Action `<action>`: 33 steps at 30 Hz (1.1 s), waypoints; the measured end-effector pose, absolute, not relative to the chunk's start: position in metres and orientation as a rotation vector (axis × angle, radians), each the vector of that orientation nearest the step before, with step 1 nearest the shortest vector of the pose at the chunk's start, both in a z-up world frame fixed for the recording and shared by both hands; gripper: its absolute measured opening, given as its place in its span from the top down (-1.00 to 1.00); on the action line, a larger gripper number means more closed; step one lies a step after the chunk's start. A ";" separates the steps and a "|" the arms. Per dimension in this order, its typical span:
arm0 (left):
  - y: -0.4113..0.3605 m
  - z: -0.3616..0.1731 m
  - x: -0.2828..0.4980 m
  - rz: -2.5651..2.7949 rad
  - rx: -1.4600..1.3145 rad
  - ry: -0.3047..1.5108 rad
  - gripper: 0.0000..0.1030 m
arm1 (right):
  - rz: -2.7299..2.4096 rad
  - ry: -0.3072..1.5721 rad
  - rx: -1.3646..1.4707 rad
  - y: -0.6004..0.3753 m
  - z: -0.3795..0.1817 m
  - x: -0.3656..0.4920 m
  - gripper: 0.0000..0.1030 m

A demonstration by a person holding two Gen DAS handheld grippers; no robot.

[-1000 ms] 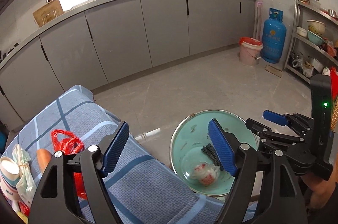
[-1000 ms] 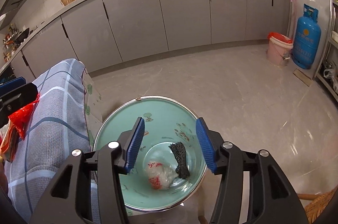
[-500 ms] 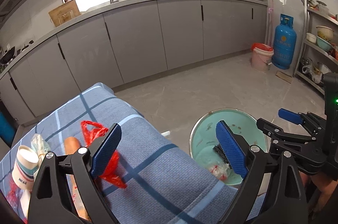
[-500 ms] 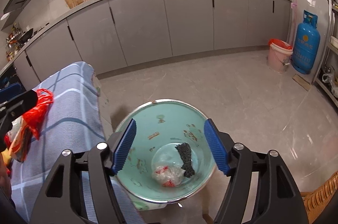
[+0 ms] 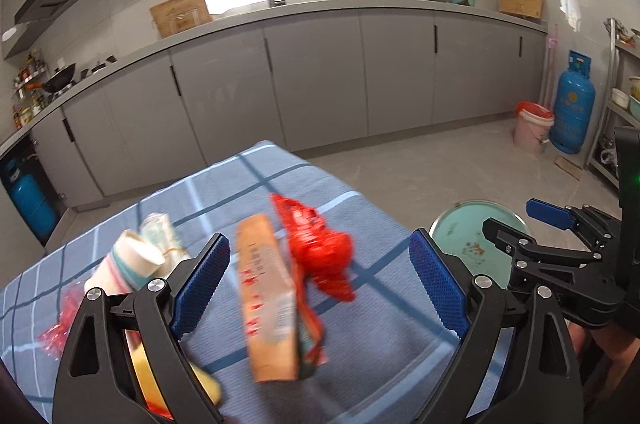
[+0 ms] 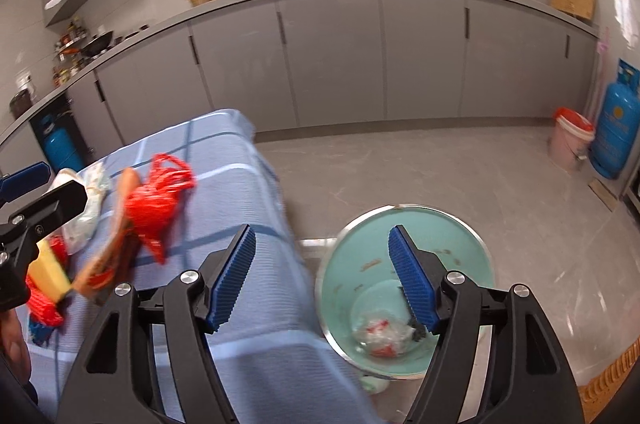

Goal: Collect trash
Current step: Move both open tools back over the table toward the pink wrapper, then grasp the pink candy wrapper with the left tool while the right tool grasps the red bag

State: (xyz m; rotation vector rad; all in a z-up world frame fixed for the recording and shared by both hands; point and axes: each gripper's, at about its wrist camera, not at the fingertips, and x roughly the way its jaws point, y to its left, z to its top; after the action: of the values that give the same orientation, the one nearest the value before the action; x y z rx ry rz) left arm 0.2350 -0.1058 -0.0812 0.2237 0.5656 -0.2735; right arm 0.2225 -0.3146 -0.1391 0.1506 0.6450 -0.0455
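Note:
On the table's blue checked cloth [image 5: 372,352] lie an orange snack wrapper [image 5: 266,308], a red plastic bag [image 5: 320,248], a paper cup [image 5: 128,264] and a clear packet [image 5: 160,230]. My left gripper [image 5: 320,280] hovers open above them; the wrapper and bag show between its pads, untouched. My right gripper [image 6: 324,276] is open and empty, straddling the cloth's edge [image 6: 256,208] and the green bin [image 6: 352,256] on the floor. In the bin lie a crumpled clear-and-red wrapper [image 6: 380,336] and a dark scrap [image 6: 418,334].
Grey cabinets [image 5: 312,76] with a sink counter run along the back. A blue gas cylinder [image 5: 572,104] and a pink bucket [image 5: 532,128] stand at the right, beside a metal shelf rack [image 5: 616,128]. Open floor [image 6: 440,168] lies between bin and cabinets.
Both views swung left, from the bin toward the table. The left gripper now hovers over the wrapper and red bag. Both pairs of jaws stand wider apart than a second ago.

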 end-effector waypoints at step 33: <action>0.199 -0.128 0.265 0.238 0.106 0.677 -0.77 | 0.128 0.694 0.022 -0.163 -0.137 0.273 -0.35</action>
State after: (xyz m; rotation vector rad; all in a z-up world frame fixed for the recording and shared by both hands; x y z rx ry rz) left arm 0.2653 0.1994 -0.1282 0.1059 0.6767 0.2381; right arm 0.2732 -0.1626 -0.1373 0.0217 0.6942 0.1277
